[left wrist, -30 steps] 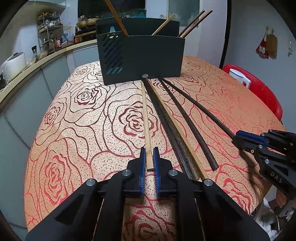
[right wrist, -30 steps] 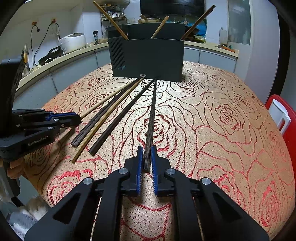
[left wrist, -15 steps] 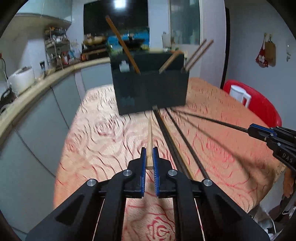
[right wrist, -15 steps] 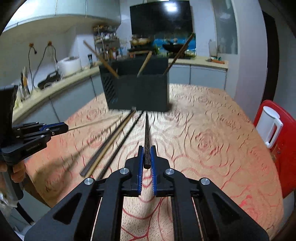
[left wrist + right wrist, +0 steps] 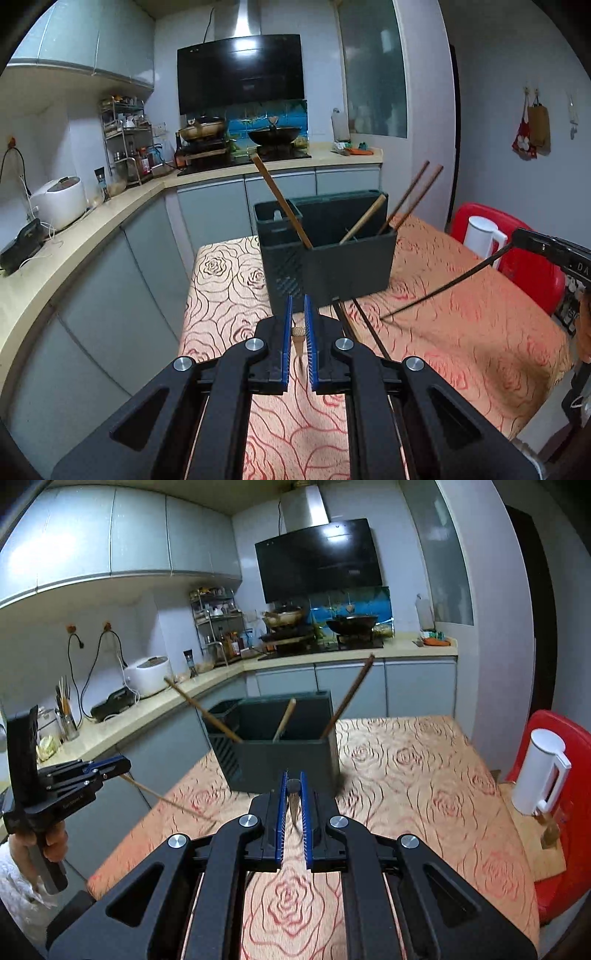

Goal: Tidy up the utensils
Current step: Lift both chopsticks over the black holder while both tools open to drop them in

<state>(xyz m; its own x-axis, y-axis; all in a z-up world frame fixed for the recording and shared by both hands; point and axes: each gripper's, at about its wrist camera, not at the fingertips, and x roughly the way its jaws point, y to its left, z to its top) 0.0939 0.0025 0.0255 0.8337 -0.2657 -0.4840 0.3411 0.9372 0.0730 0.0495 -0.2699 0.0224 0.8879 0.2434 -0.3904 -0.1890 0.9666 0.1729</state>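
Left tongs [image 5: 299, 332] pinching a pale chopstick [image 5: 166, 799], right tongs [image 5: 291, 805] a dark chopstick [image 5: 443, 286]; lettering unreadable.

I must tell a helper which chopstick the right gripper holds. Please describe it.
Find the rose-patterned table, then the dark utensil box. From the right gripper a black chopstick slopes down toward the cloth. Unlike the chopsticks lying flat nearby, it hangs in the air.

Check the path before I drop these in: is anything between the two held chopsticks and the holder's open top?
Nothing visible. The left gripper holds a light chopstick, the right gripper a dark chopstick, both above the table. The holder stands ahead, top open, with a few sticks leaning inside.
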